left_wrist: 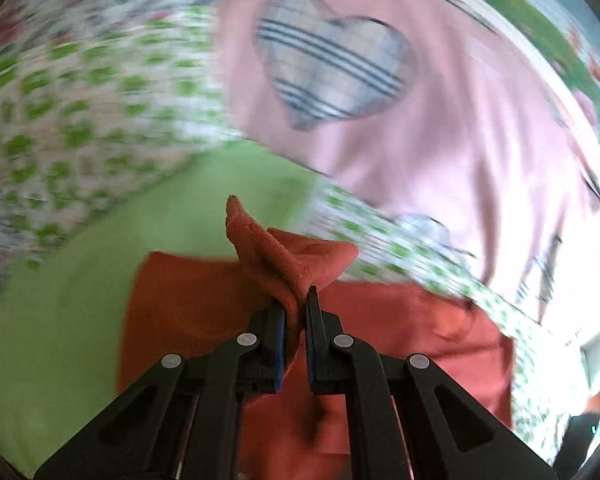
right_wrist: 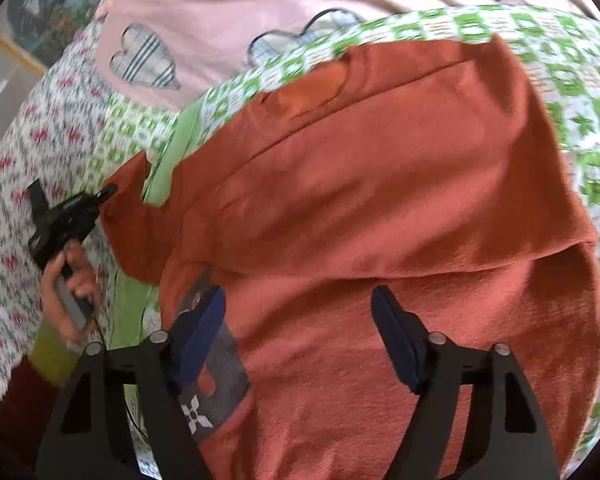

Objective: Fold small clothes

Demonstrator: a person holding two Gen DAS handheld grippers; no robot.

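Between left claw (left_wrist: pixel 297 312) pads: fleecy (rust) garment (left_wrist: pixel 284 256)

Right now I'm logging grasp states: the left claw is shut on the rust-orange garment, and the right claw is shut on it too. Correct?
Not quite. The left claw is shut on the rust-orange garment, but the right wrist view shows the right claw open, its fingers spread above the fabric.

A home, most likely a bedroom. The work surface is soft bedding: a quilt (left_wrist: pixel 60 128) printed in green and white checks with a plain lime-green band (left_wrist: pixel 60 300), and at nine o'clock in the right wrist view a white sheet (right_wrist: pixel 16 184) with small red flowers. Children's clothes lie on it, a pink top (left_wrist: pixel 440 128) with plaid heart patches and a rust-orange fleece garment (right_wrist: pixel 380 208).
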